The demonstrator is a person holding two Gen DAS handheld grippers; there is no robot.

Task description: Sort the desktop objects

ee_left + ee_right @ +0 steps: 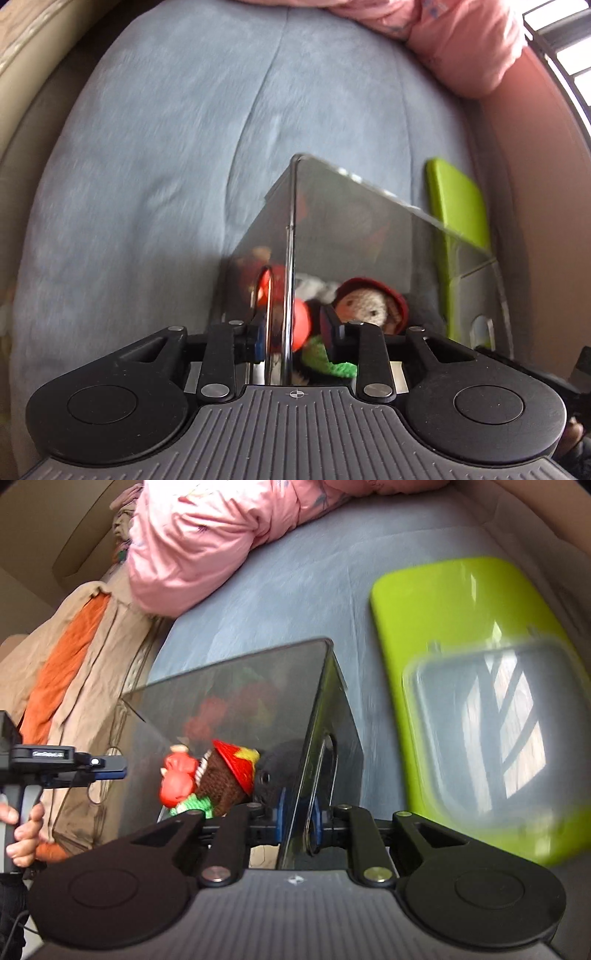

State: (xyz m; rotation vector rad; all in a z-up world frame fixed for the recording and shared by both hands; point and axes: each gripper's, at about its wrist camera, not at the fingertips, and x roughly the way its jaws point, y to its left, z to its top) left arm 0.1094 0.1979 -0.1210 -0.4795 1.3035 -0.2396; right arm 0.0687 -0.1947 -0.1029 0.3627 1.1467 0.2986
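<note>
A smoky clear box (351, 221) hangs over the blue bed sheet (166, 166), with one gripper on each of two opposite walls. My left gripper (293, 332) is shut on the near wall, and a red part of a toy also sits between its pads. Inside lies a knitted doll in a red hat (373, 306). In the right wrist view my right gripper (297, 821) is shut on the box (240, 694) wall beside its handle slot. The brown doll (229, 775) and an orange-red toy (177, 779) show through the wall.
A lime green lid (461, 602) with a clear window (491, 731) lies on the sheet right of the box, also seen as the green lid (458, 206). A pink quilt (203, 546) lies at the back. Tan and orange cloth (74, 664) is on the left. A hand (22, 830) grips a handle at the left edge.
</note>
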